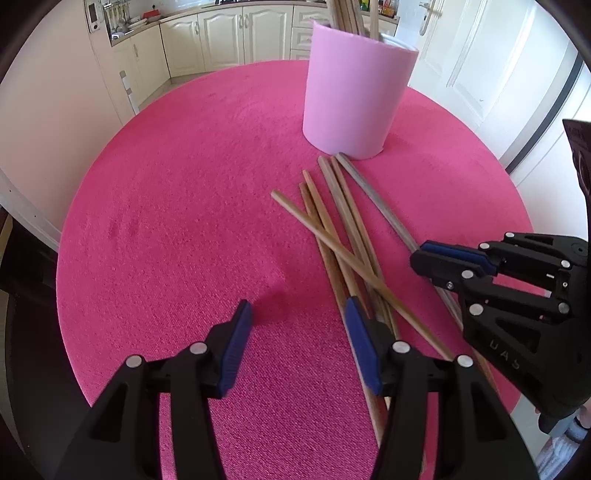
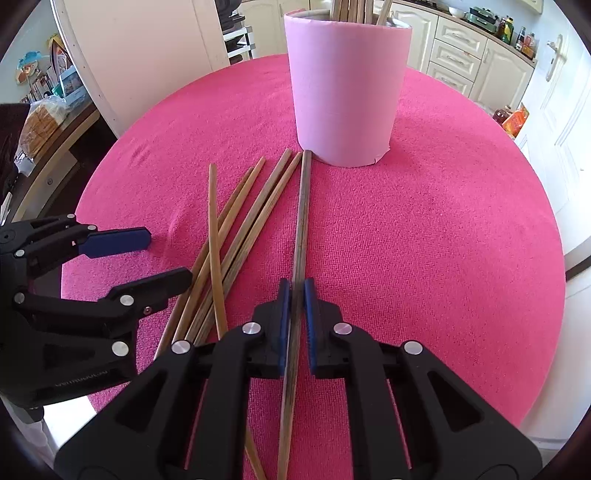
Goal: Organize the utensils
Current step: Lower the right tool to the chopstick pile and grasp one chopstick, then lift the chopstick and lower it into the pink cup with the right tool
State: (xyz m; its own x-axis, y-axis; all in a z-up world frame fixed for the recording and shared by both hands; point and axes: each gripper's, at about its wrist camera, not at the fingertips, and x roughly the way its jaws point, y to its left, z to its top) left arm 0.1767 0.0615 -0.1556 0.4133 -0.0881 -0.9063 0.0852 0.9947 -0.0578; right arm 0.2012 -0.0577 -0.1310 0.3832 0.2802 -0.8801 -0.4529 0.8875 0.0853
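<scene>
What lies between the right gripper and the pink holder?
Only the dark chopstick the right gripper is shut on, running up to the pink holder over bare pink cloth; the right wrist view shows it.

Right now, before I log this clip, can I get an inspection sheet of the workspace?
Surface: round table under a pink cloth.
Job's things: pink holder upright with sticks inside; dark chopstick apart from the loose chopsticks, which lie crossed.
Clutter: nothing seen on the cloth.
Grippers: right claw shut on the dark chopstick; left claw open, empty, over the loose chopsticks' near ends.
Cables: nothing seen.
Surroundings: cream kitchen cabinets, white door, bagged bread on a side counter.
</scene>
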